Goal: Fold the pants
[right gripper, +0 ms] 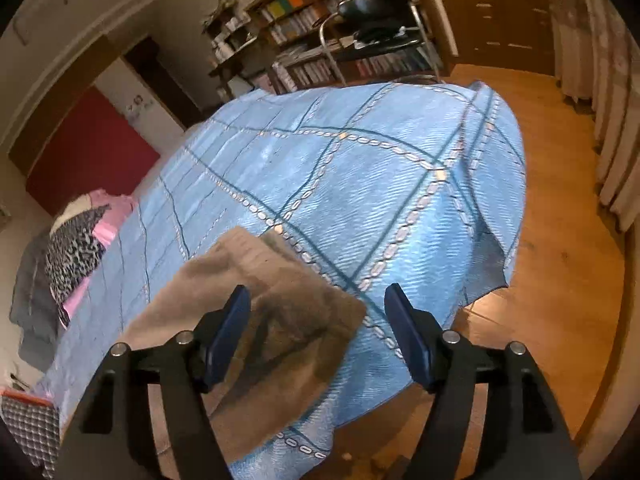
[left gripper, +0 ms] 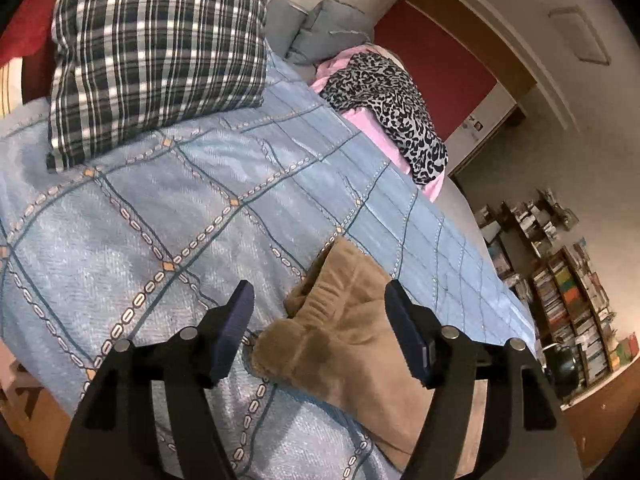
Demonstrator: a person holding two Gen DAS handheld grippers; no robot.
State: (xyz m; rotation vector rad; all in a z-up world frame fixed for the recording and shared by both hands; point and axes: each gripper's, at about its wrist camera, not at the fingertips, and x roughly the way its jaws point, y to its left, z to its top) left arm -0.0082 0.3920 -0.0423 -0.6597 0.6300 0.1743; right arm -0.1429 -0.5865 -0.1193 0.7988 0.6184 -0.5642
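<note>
Tan fleece pants [left gripper: 344, 332] lie folded in a thick bundle on the blue quilted bedspread [left gripper: 160, 208]. In the left wrist view my left gripper [left gripper: 322, 304] hangs just above the bundle's gathered waistband end, jaws wide apart, the pads clear of the cloth. In the right wrist view the same pants [right gripper: 260, 308] lie flat on the bedspread [right gripper: 360, 184] near its front edge. My right gripper [right gripper: 318, 304] stands open over the bundle's right corner, and its fingers touch nothing.
A plaid pillow [left gripper: 160, 52] lies at the head of the bed. A leopard-print cloth on pink fabric [left gripper: 384, 100] and grey clothes [left gripper: 316, 28] sit at the far side. Bookshelves [right gripper: 320, 28] and a black chair [right gripper: 376, 12] stand beyond the bed. Wooden floor [right gripper: 560, 300] lies to the right.
</note>
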